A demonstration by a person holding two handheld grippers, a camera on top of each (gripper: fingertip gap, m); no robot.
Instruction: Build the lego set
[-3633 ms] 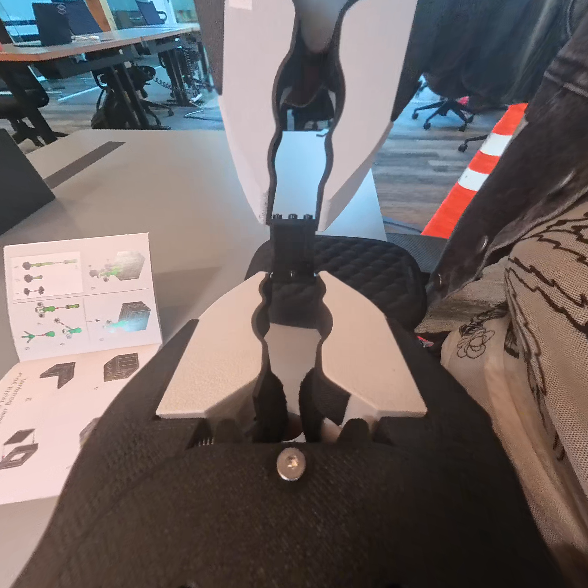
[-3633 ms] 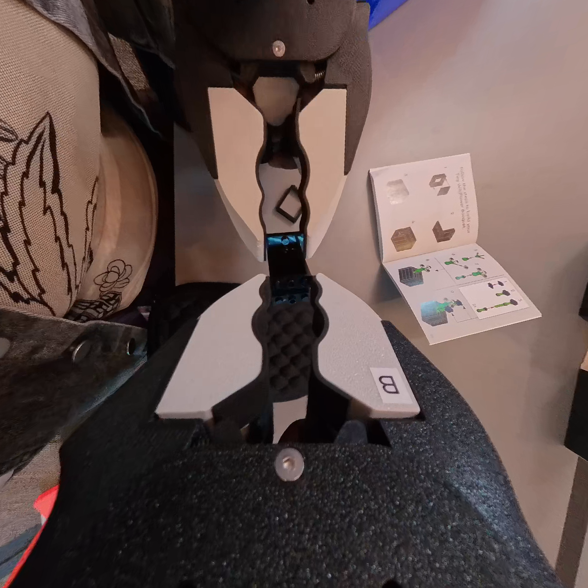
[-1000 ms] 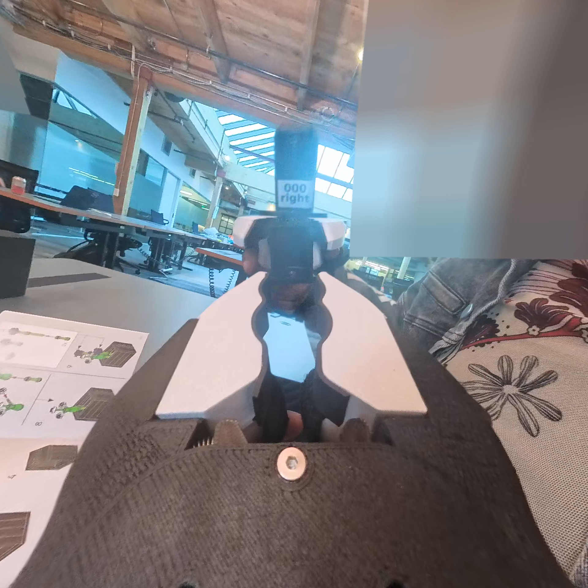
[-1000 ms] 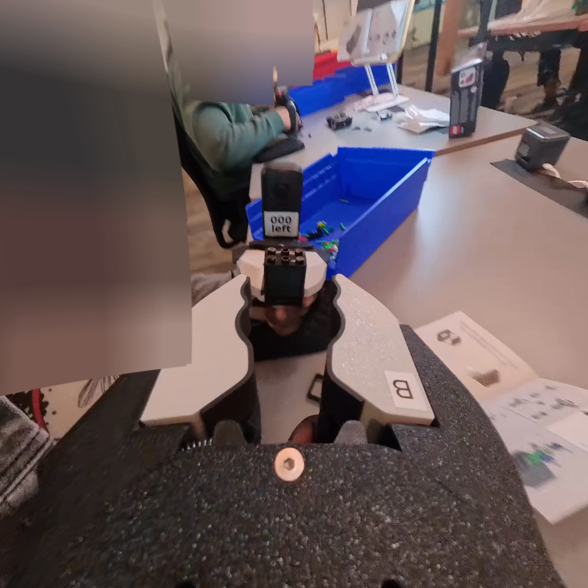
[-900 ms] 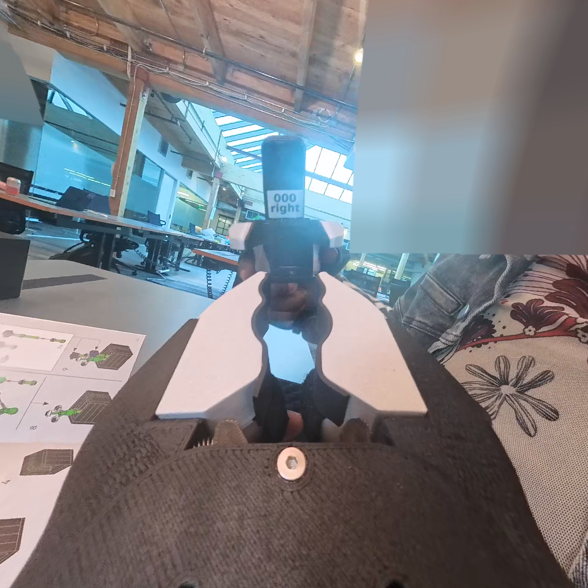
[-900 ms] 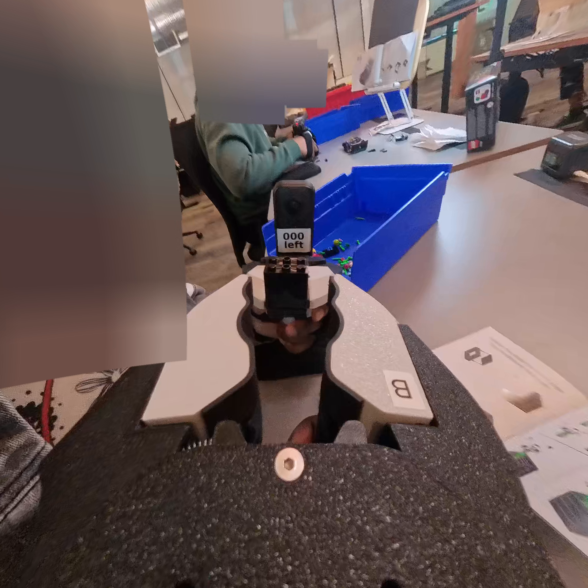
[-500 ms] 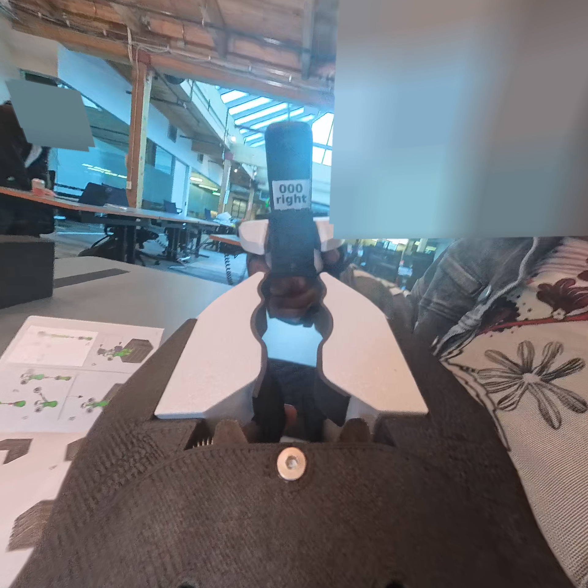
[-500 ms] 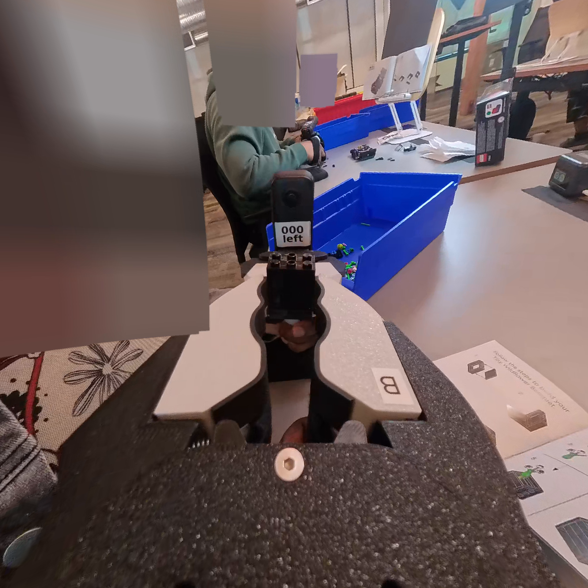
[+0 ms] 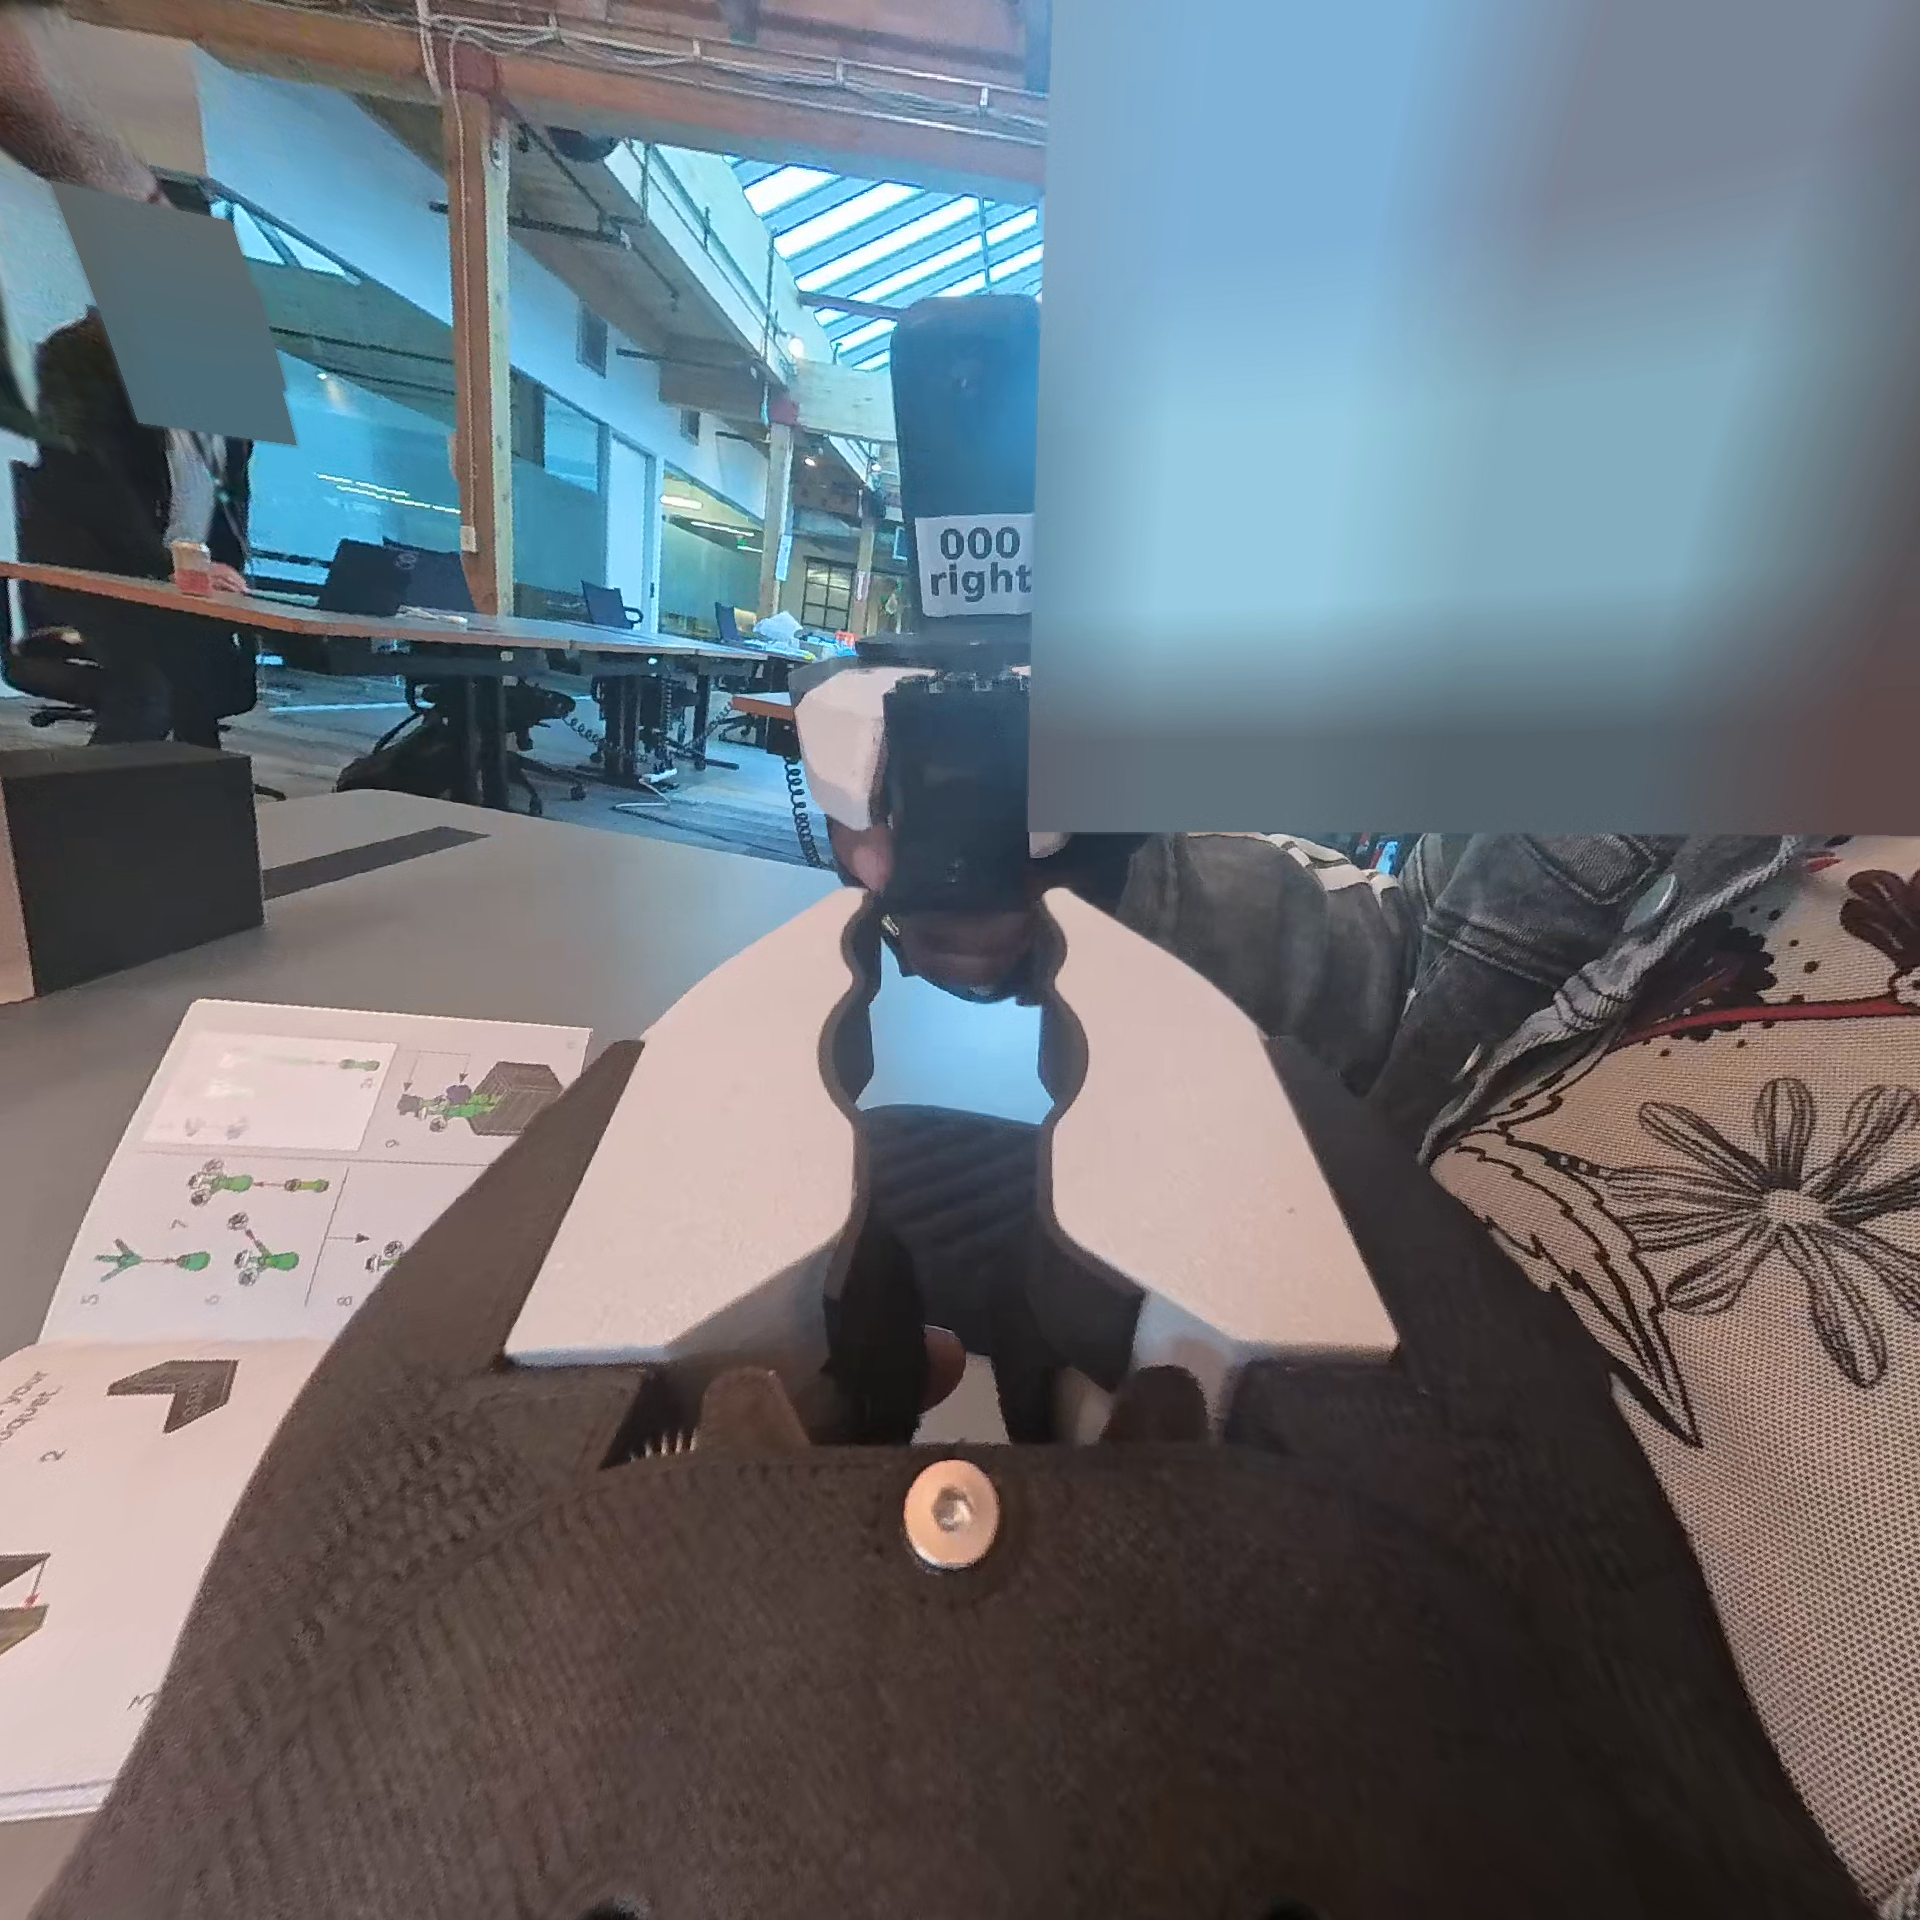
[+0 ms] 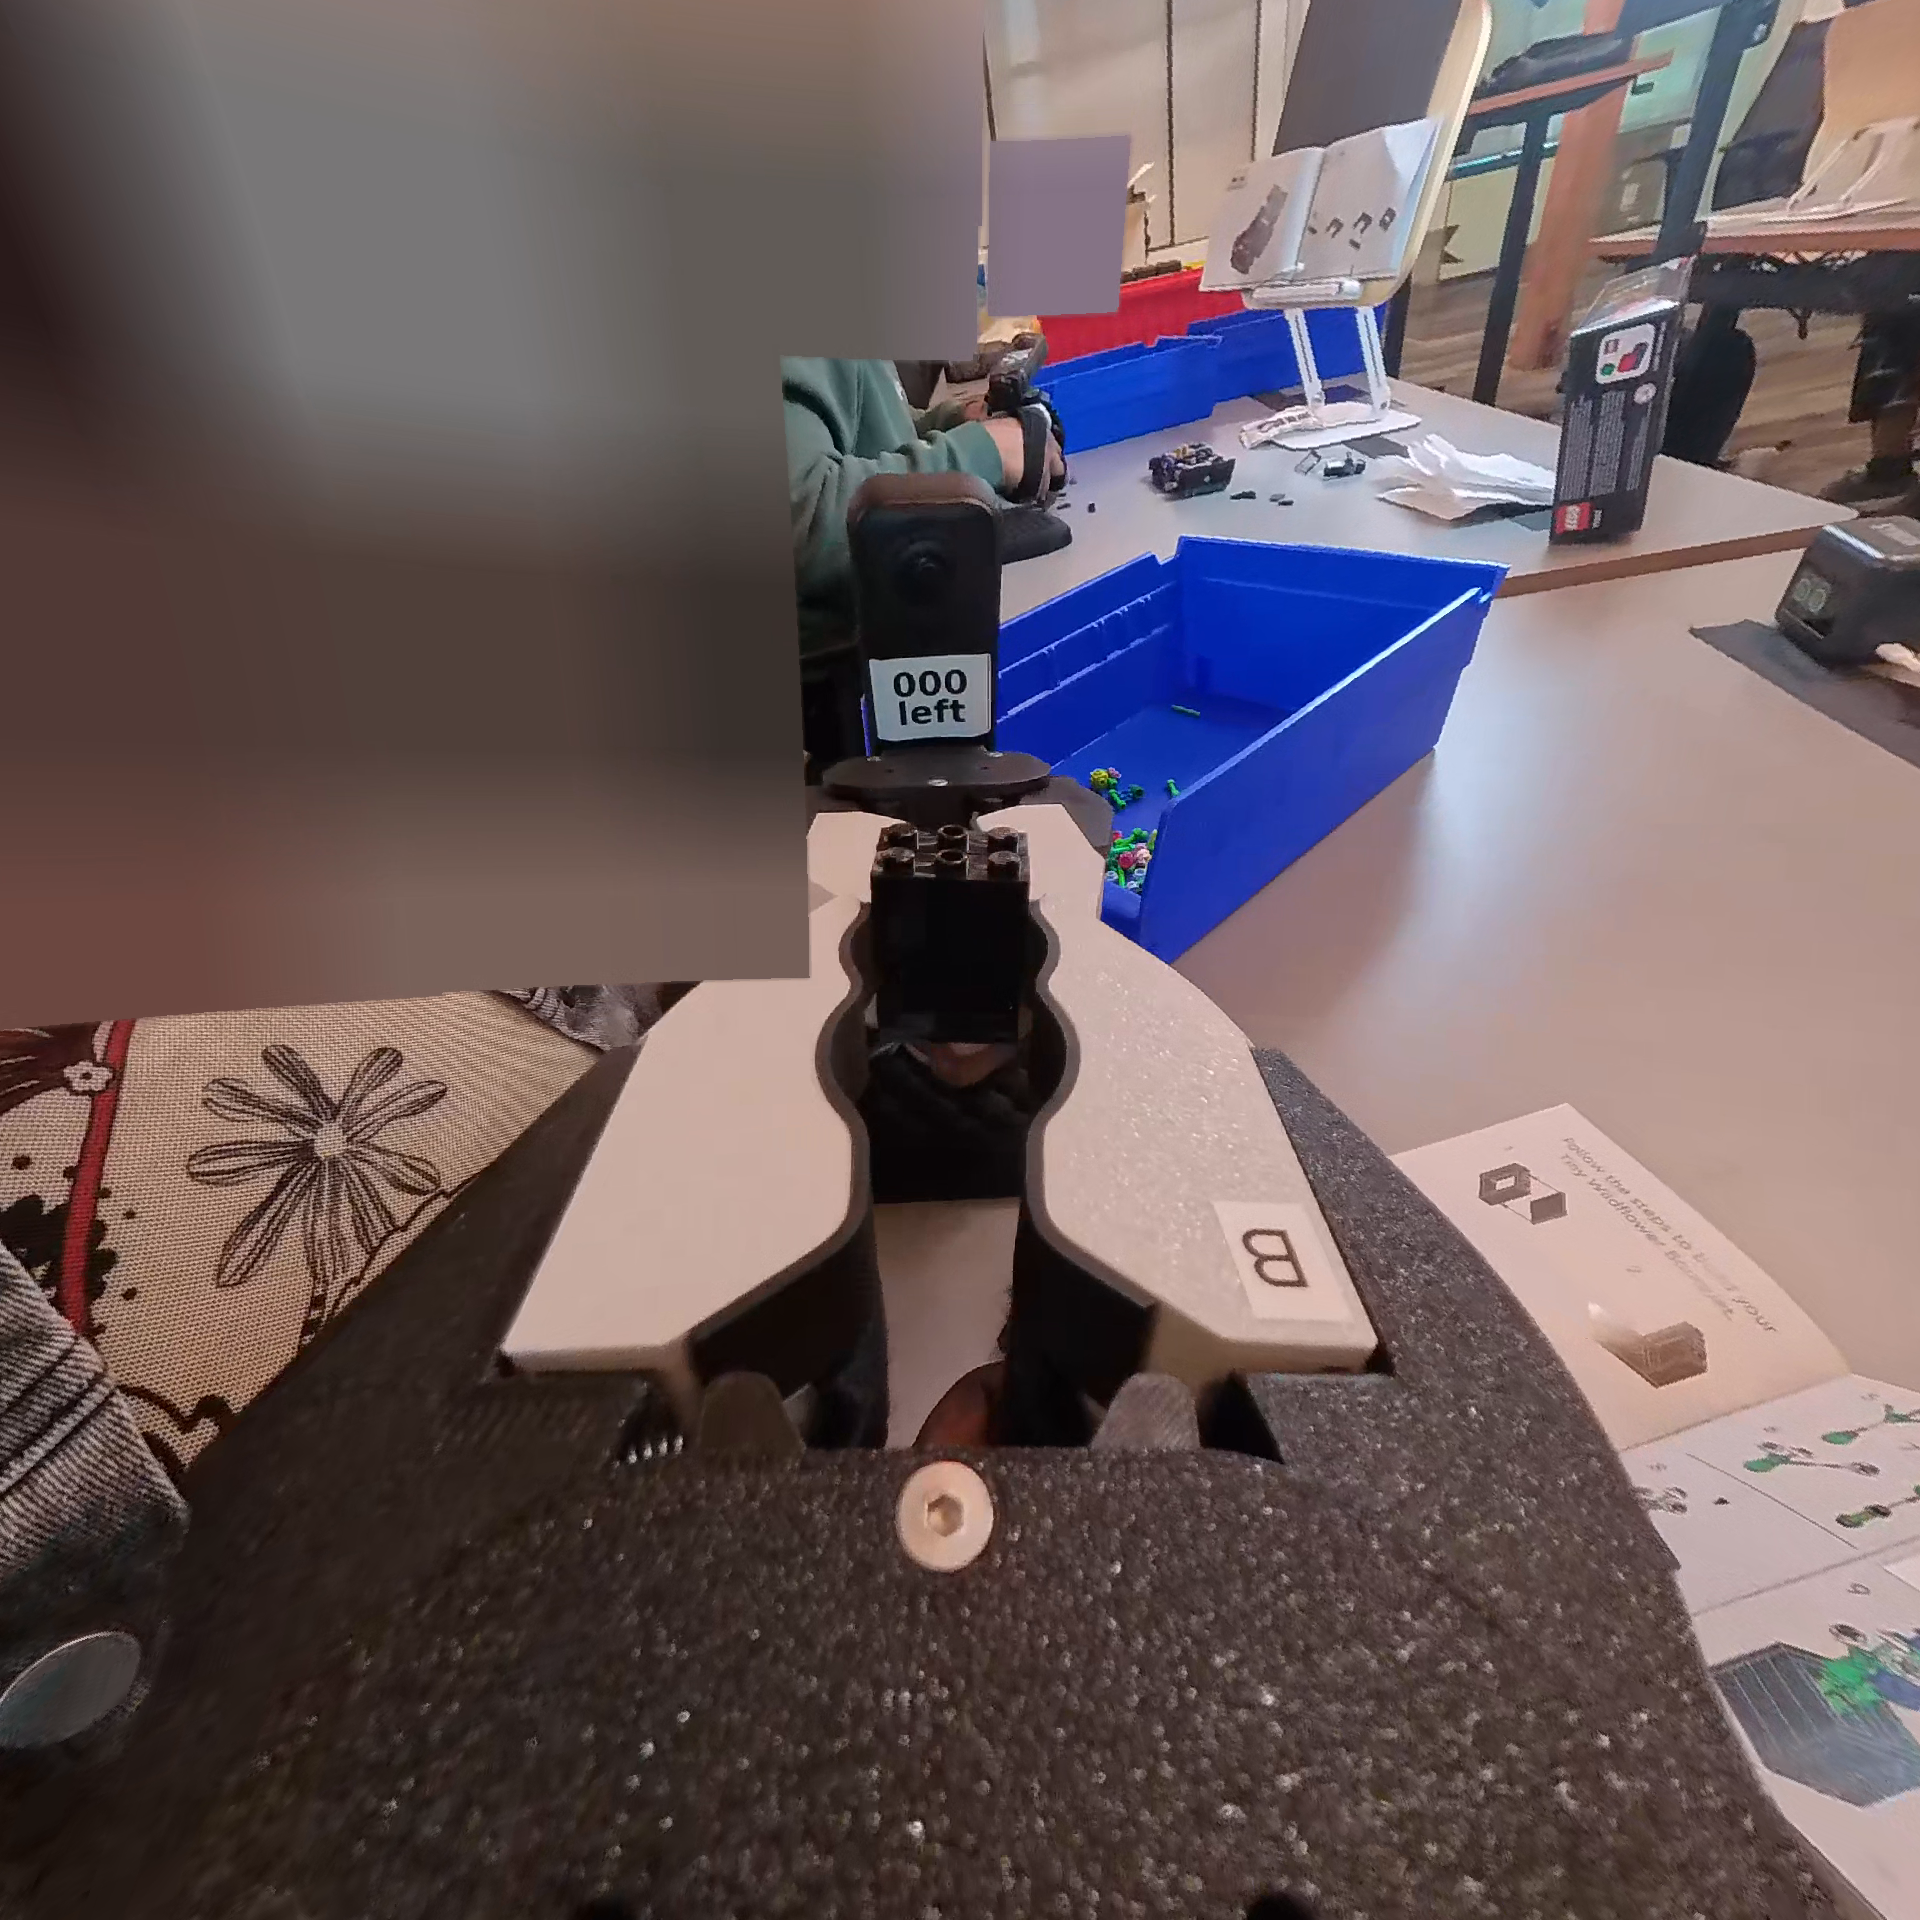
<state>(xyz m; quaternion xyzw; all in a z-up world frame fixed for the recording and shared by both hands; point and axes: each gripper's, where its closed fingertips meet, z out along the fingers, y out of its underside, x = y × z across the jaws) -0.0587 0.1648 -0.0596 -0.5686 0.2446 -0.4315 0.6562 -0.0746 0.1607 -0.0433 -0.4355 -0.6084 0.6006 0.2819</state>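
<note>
A black lego block (image 10: 951, 956) with studs on top is held in the air between the two grippers, which face each other. My right gripper (image 10: 948, 925) is shut on its near end. My left gripper (image 9: 956, 904) is shut on the same block (image 9: 956, 800) from the other side. The left gripper's white fingers (image 10: 836, 862) show behind the block in the right wrist view. One white finger (image 9: 836, 758) of the right gripper shows beside the block in the left wrist view. The block's underside is hidden.
An open instruction booklet (image 9: 312, 1164) lies on the grey table (image 10: 1558, 935) below the grippers. A blue bin (image 10: 1299, 727) with small green pieces stands behind. A black box (image 9: 125, 852) sits far left. The holder's floral shirt (image 9: 1714, 1247) is close by. Only a small space, under 4 cm, lies between the two pairs of fingers.
The right gripper was open around the block one second ago and has closed on it. The left gripper kept its hold. Both views have shifted slightly.
</note>
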